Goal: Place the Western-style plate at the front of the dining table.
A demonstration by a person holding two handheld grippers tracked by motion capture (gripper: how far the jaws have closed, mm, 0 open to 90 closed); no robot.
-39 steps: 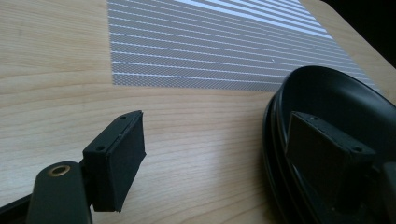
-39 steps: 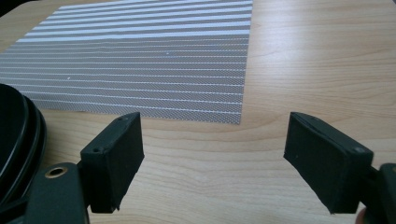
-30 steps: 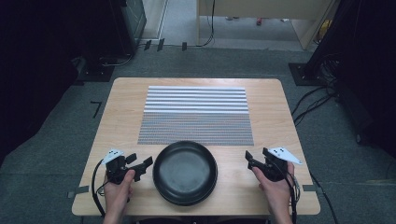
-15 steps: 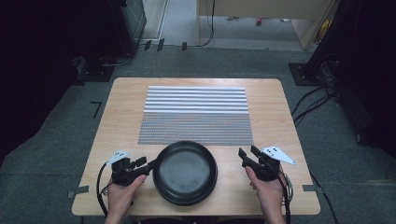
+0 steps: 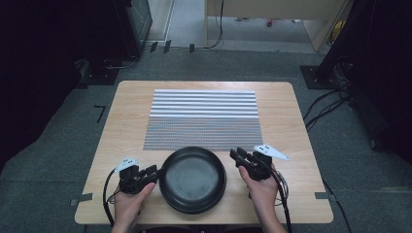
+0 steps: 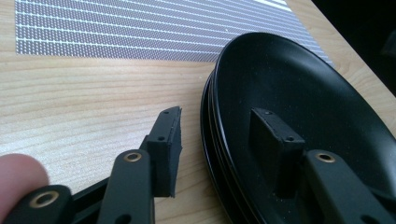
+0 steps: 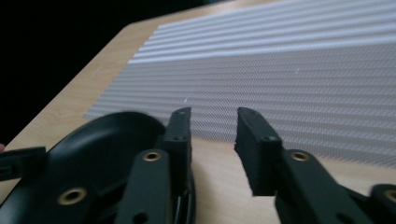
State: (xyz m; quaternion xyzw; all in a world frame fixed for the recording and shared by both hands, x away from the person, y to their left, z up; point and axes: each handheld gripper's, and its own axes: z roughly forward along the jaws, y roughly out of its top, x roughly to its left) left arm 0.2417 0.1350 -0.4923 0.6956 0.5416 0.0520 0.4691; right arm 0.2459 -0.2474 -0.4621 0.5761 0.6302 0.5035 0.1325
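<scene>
Left gripper (image 5: 154, 171) straddles the near-left rim of the stacked black plates (image 5: 193, 178), jaws just closing, not yet pressing. Right gripper (image 5: 237, 156) stands at the right rim, jaws parted, also closing, empty. Stack rests on the table (image 5: 121, 126) before the striped mat (image 5: 204, 119). Lift appears not yet begun.

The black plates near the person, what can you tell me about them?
The black plates are round, shallow and matte, with faint speckles. They look like a stack of several, since the left gripper view shows a few rims layered on top of each other. They lie flat on the wooden table, at its near edge, just in front of the striped mat. The left gripper straddles the rim, one jaw inside and one outside. The right gripper sits at the other side.
</scene>
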